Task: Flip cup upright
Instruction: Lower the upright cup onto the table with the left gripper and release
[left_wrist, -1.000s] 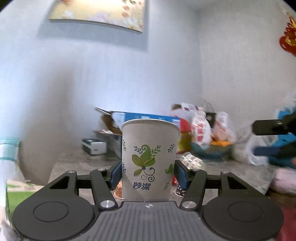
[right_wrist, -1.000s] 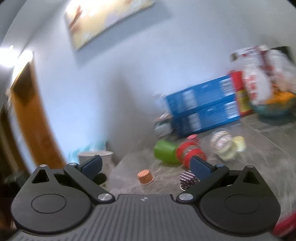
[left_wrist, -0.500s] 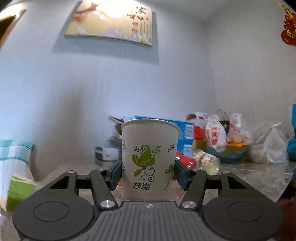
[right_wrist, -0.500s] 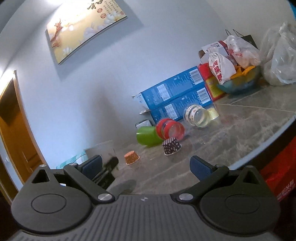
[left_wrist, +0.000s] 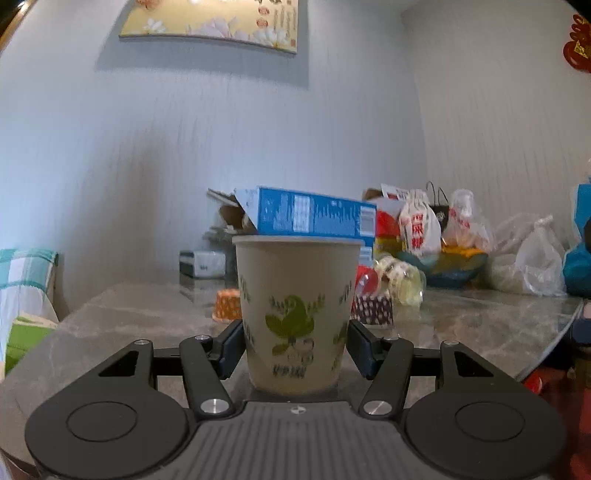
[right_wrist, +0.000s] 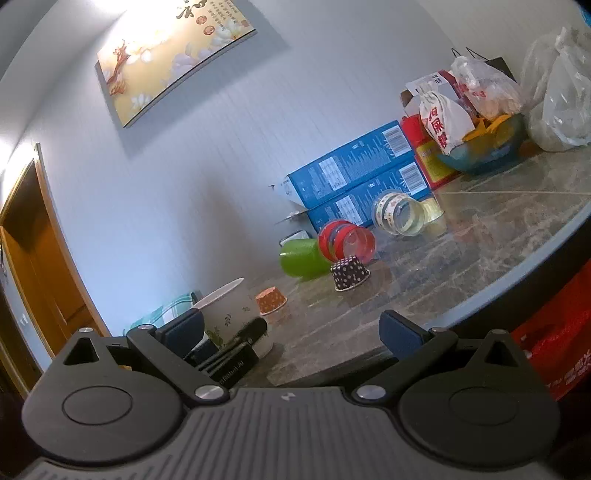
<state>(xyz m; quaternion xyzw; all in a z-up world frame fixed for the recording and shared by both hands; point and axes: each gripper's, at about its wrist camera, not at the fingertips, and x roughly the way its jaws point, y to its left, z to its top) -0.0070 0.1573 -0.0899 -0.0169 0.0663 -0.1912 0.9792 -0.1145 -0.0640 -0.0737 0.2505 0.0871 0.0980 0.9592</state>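
Observation:
A white paper cup (left_wrist: 295, 314) with a green leaf print stands upright, rim up, between the fingers of my left gripper (left_wrist: 295, 345). Both blue pads sit against its sides near the bottom, and its base is at the level of the grey marble table (left_wrist: 480, 332). The same cup (right_wrist: 231, 314) shows at the lower left of the right wrist view, with the left gripper's black finger (right_wrist: 236, 347) beside it. My right gripper (right_wrist: 293, 334) is open and empty, low at the table's front edge.
Behind the cup lie an orange cupcake liner (right_wrist: 271, 300), a dotted dark liner (right_wrist: 349, 274), a green cup (right_wrist: 303, 258), a red-lidded jar (right_wrist: 345, 242) and a clear jar (right_wrist: 399, 217) on their sides. Blue boxes (right_wrist: 354, 166), a bowl and bags line the back wall.
The left gripper has come down with the cup to table level. The right gripper has drawn back and lower, off the table's front edge, still open.

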